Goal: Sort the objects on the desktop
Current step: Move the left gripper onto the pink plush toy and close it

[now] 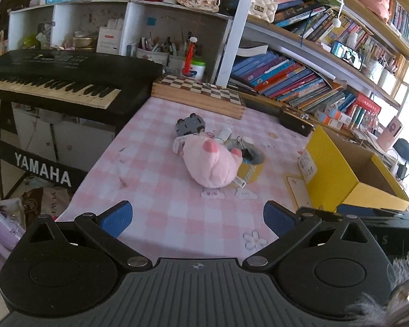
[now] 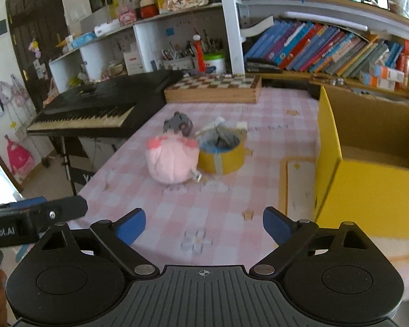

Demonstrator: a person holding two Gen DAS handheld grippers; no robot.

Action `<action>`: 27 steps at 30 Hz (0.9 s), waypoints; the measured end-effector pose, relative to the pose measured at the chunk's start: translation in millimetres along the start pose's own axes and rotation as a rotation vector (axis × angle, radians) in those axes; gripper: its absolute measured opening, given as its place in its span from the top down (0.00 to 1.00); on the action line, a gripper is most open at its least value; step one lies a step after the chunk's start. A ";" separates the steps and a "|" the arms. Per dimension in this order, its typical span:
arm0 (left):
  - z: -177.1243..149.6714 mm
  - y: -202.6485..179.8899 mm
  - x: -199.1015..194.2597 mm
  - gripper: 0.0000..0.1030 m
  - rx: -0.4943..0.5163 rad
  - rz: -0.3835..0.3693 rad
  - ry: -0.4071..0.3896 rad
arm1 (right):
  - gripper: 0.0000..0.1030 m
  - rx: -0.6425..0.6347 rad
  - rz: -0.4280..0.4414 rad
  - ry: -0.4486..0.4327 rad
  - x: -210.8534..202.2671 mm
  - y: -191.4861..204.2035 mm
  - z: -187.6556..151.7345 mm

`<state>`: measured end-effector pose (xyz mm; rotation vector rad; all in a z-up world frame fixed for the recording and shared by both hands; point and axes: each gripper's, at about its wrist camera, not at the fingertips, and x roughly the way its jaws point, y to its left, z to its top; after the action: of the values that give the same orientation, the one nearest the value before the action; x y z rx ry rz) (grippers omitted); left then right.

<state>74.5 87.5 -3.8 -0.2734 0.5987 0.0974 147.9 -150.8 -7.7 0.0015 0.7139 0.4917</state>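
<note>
A pink plush toy (image 1: 210, 163) lies on the pink checked tablecloth (image 1: 150, 190), also in the right wrist view (image 2: 171, 160). Behind it sits a small grey toy car (image 1: 189, 126) (image 2: 177, 122). To its right is a yellow tape roll (image 1: 252, 167) (image 2: 222, 155) with small clips and bits inside. An open yellow cardboard box (image 1: 338, 174) (image 2: 368, 179) stands at the right. My left gripper (image 1: 197, 218) is open and empty, well short of the plush. My right gripper (image 2: 204, 226) is open and empty, beside the box.
A Yamaha keyboard (image 1: 57, 81) stands left of the table. A wooden chessboard box (image 1: 201, 92) lies at the table's back. Bookshelves (image 1: 300, 76) fill the back right. A flat card (image 2: 300, 188) lies by the box. The left gripper's body (image 2: 35, 215) shows at the right view's left.
</note>
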 end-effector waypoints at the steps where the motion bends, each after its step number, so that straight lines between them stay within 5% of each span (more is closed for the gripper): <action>1: 2.8 -1.1 4.9 0.00 0.001 -0.004 0.001 | 0.10 0.004 0.006 0.003 4.8 -2.3 4.0; 15: 40.6 -10.6 65.1 0.00 -0.002 0.041 -0.011 | 0.10 0.053 0.036 0.012 66.0 -31.2 51.3; 27: 51.9 -23.5 131.0 0.02 0.054 0.060 0.066 | 0.10 0.071 0.061 0.029 105.4 -47.8 80.3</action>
<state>214.4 81.1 -31.9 -0.2071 0.6738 0.1301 287.3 -134.5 -20.8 0.0835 0.7615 0.5255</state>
